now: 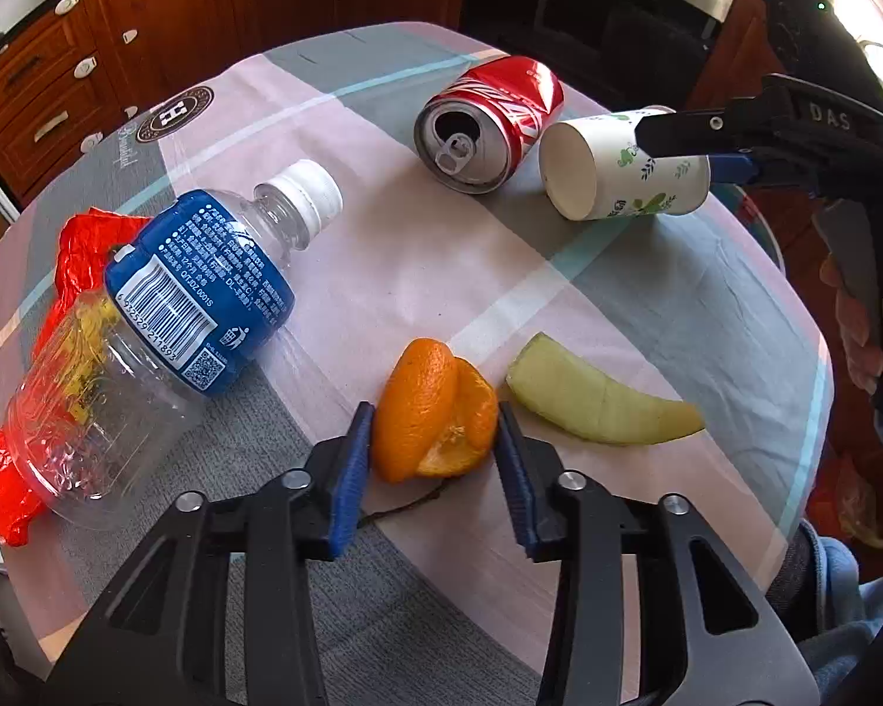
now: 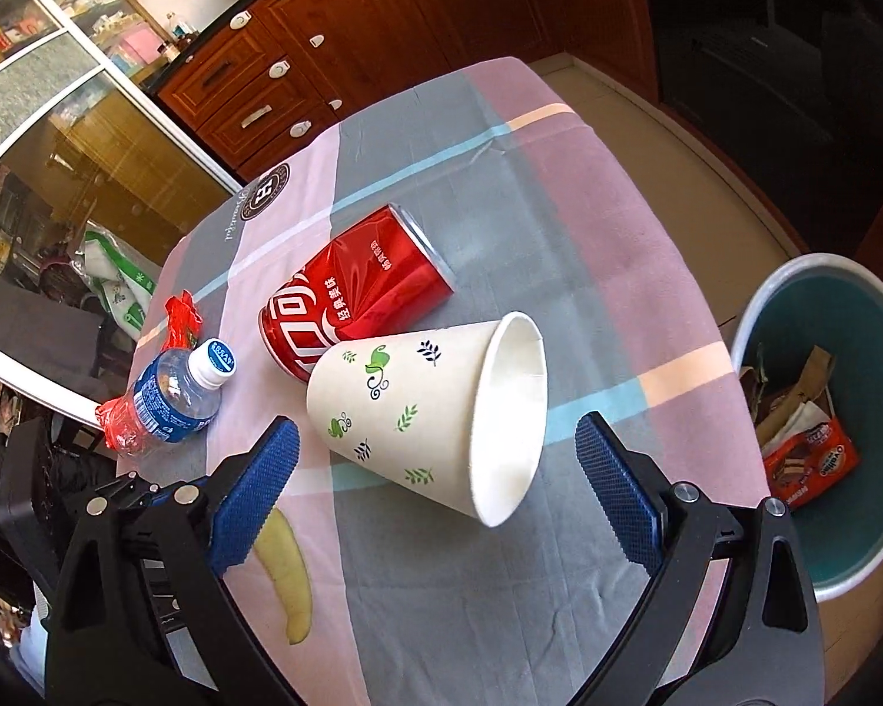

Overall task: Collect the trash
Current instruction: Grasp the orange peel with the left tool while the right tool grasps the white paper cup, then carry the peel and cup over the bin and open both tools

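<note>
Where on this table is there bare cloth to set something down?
Bare cloth lies between the bottle and the can, and beyond the can toward the far table edge. It is crowded where the can and paper cup sit close together, and around the orange peel and the pale rind.

"DAS" on right claw (image 1: 677,144), "Ovaltine" on wrapper (image 2: 812,462) in bin (image 2: 794,276)
</note>
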`<action>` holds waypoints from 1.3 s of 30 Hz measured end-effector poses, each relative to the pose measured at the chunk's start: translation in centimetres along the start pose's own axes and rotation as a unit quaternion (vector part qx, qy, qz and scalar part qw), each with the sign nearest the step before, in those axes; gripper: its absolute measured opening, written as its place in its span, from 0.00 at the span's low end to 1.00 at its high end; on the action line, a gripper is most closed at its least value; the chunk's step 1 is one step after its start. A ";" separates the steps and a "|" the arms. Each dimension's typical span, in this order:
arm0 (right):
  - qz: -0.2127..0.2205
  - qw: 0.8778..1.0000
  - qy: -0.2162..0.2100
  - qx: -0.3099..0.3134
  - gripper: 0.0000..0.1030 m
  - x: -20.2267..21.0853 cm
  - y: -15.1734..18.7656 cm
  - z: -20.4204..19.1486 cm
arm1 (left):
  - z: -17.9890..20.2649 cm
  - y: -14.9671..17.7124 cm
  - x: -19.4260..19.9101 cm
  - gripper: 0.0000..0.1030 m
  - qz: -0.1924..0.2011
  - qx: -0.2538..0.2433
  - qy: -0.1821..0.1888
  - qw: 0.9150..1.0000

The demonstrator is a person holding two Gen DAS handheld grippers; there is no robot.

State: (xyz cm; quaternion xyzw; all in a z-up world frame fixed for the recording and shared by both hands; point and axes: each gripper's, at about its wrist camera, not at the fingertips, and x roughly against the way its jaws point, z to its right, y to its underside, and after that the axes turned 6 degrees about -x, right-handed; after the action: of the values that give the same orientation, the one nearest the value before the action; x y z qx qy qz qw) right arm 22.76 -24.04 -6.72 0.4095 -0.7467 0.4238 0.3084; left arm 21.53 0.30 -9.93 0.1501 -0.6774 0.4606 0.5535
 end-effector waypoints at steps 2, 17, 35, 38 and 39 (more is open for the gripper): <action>-0.007 1.000 -0.004 0.003 0.83 -0.6 0.0 -0.3 | 0.1 0.1 0.4 0.27 0.007 0.002 -0.003 1.000; -0.008 0.999 -0.028 0.042 0.06 2.3 2.4 -3.6 | 0.7 1.2 4.3 0.24 0.020 0.061 -0.038 0.997; 0.054 0.998 -0.043 -0.011 0.06 12.1 4.7 2.1 | 9.6 -3.5 7.1 0.24 0.056 0.010 -0.014 0.998; 0.067 0.997 -0.043 -0.024 0.06 13.4 5.0 3.7 | 11.5 -4.8 6.9 0.24 0.058 -0.004 -0.007 0.998; 0.072 0.996 -0.043 -0.029 0.06 13.9 5.0 4.3 | 12.1 -5.1 6.9 0.24 0.059 -0.008 -0.006 0.998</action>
State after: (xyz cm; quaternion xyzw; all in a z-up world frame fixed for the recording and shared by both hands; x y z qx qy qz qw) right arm 11.28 -31.17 0.65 0.3633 -0.7987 0.4053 0.2565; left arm 15.40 -9.89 -1.03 0.1079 -0.6920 0.4857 0.5231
